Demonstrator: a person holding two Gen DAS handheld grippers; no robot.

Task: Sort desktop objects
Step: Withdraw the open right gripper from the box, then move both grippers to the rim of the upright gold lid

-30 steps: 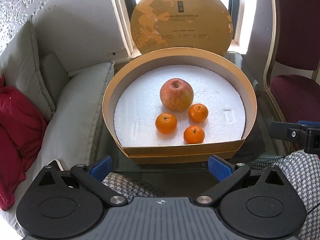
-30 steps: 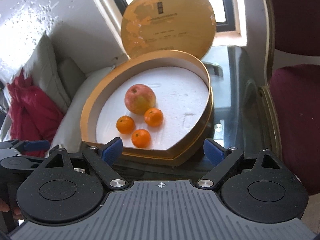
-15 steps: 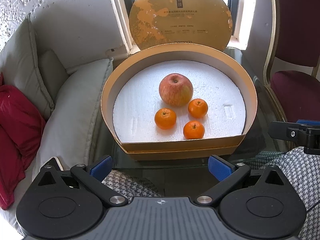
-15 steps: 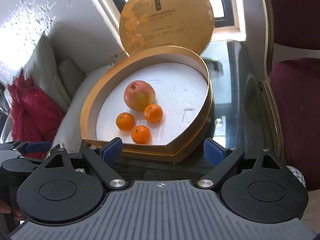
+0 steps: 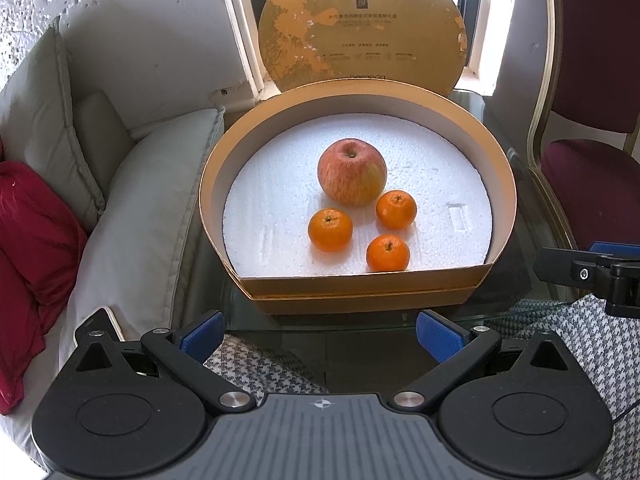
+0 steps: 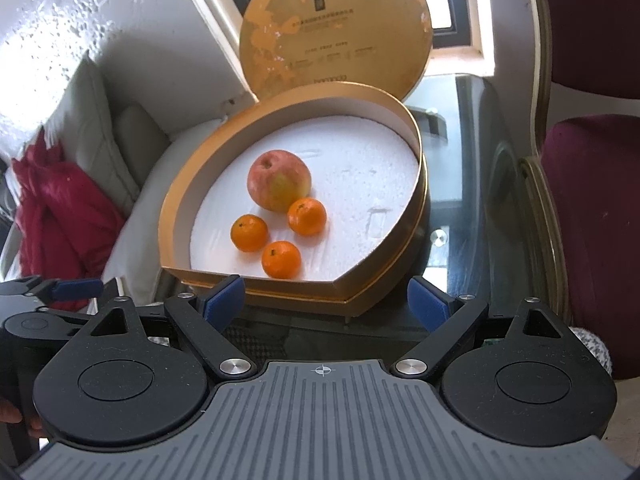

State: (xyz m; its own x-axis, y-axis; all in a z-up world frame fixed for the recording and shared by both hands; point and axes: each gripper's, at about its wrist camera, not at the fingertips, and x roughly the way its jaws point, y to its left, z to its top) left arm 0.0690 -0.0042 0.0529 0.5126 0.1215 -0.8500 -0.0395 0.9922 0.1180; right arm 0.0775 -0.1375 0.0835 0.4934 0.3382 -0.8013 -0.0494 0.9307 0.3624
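Both grippers spread wide, empty.

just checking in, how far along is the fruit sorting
Done, by the look of it: nothing. The apple and three oranges lie together on the white foam in the gold box. In hand: nothing; the left gripper and right gripper are both open, short of the box. Left: every pick.
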